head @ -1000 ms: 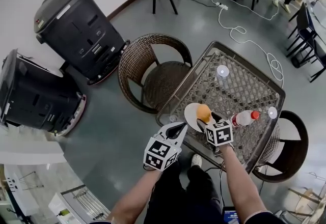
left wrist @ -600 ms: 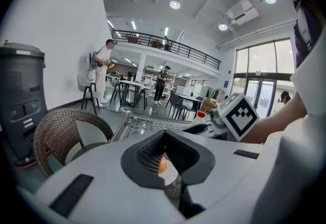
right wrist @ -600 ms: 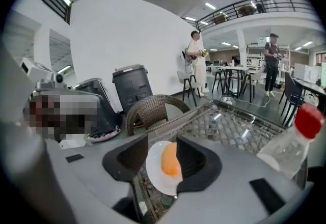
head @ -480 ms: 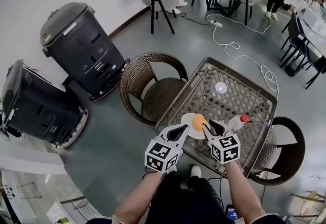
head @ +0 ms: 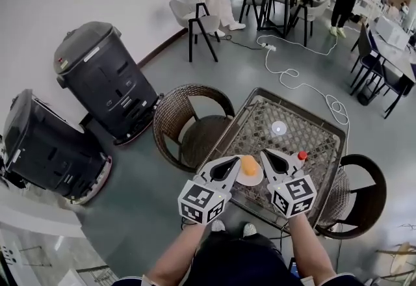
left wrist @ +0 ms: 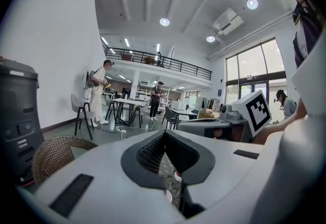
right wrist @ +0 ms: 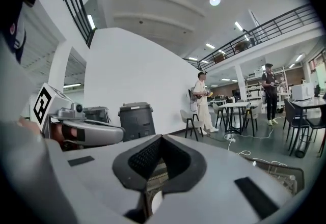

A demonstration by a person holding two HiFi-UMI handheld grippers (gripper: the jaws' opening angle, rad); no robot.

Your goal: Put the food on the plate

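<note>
An orange food item [head: 248,164] lies on the white plate [head: 255,179] at the near left edge of the wicker table [head: 305,127]. My left gripper [head: 235,160] points at the plate from the near left, shut and empty, with its tips just beside the rim. Just right of the food is my right gripper [head: 264,153], also shut with nothing in it. In the left gripper view the left gripper [left wrist: 164,136] has its jaws together. The right gripper [right wrist: 162,139] looks the same in the right gripper view, and a sliver of the white plate [right wrist: 156,200] shows below the jaws.
A bottle with a red cap [head: 301,156] lies right of the right gripper, and a small white disc [head: 278,127] sits mid-table. Wicker chairs [head: 195,112] [head: 361,195] flank the table. Two dark bins [head: 104,73] [head: 45,145] stand at left. A cable [head: 305,86] runs over the floor.
The right gripper's jaws have shut and it has drawn back from the food, which stays on the plate. Both grippers have pulled slightly toward me.
</note>
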